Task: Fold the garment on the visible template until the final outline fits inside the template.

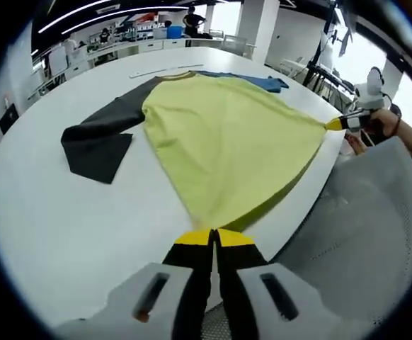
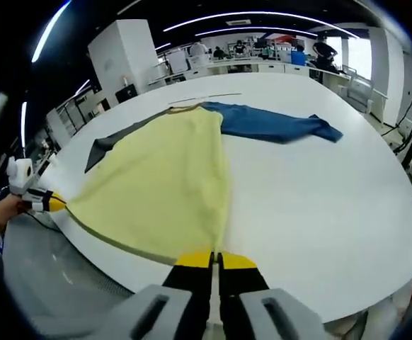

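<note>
Nearest, both grippers, left (image 1: 214,239) and right (image 2: 214,261), are clamped on hem corners of one yellow-bodied cloth garment (image 1: 227,142) spread ahead on the white round counter (image 1: 64,212); beyond lie its two sleeves, dark grey (image 1: 100,134) and blue (image 2: 277,126).

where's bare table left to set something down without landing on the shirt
The widest free patch is the white table between the blue sleeve and the near edge. A second lies beside the dark sleeve toward the left hand-held gripper. It is crowded along the edge, where both hand-held grippers pinch the yellow shirt body.
</note>
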`<action>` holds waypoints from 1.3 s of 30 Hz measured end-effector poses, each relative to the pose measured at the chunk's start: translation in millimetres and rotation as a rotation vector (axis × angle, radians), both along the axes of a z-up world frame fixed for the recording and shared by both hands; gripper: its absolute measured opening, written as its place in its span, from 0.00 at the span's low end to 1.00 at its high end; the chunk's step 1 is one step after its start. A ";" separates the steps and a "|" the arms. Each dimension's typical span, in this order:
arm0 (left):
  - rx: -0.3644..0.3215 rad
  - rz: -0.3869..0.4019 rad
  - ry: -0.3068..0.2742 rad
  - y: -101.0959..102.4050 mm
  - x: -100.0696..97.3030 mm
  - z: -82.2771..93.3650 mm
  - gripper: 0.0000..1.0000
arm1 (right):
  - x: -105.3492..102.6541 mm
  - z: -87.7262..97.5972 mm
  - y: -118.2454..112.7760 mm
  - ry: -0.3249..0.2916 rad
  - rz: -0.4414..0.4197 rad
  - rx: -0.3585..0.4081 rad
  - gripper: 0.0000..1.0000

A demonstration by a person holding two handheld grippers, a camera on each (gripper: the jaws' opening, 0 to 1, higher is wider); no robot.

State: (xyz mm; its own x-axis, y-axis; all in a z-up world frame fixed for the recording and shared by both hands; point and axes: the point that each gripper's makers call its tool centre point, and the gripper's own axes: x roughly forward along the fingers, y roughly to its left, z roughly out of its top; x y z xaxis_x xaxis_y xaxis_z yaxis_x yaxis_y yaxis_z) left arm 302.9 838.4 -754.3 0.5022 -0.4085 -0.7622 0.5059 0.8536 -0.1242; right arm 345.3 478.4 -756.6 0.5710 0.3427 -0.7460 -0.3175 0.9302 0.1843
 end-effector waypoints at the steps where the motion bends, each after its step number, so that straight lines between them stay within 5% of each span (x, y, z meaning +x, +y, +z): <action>1: 0.000 -0.001 0.003 -0.6 -0.5 -0.6 0.00 | 0.0 -0.5 -0.4 0.001 0.001 -0.001 0.00; 7: -0.024 0.030 0.005 0.0 1.5 -0.9 0.00 | -2.8 -6.4 -3.0 0.009 0.040 -0.041 0.00; 12: -0.106 0.100 -0.009 3.4 6.5 6.3 0.03 | -2.1 -2.9 -8.1 -0.003 0.017 -0.027 0.13; 26: -0.195 0.130 -0.165 -0.2 23.2 40.2 0.65 | 20.5 25.1 -5.6 -0.089 0.061 -0.005 0.45; 32: -0.241 0.185 -0.198 1.7 32.4 52.6 0.83 | 37.2 38.7 -2.7 -0.116 0.095 0.007 0.57; 39: -0.299 0.236 -0.229 8.0 42.2 65.8 0.96 | 70.4 53.1 -2.7 -0.159 0.138 0.026 0.57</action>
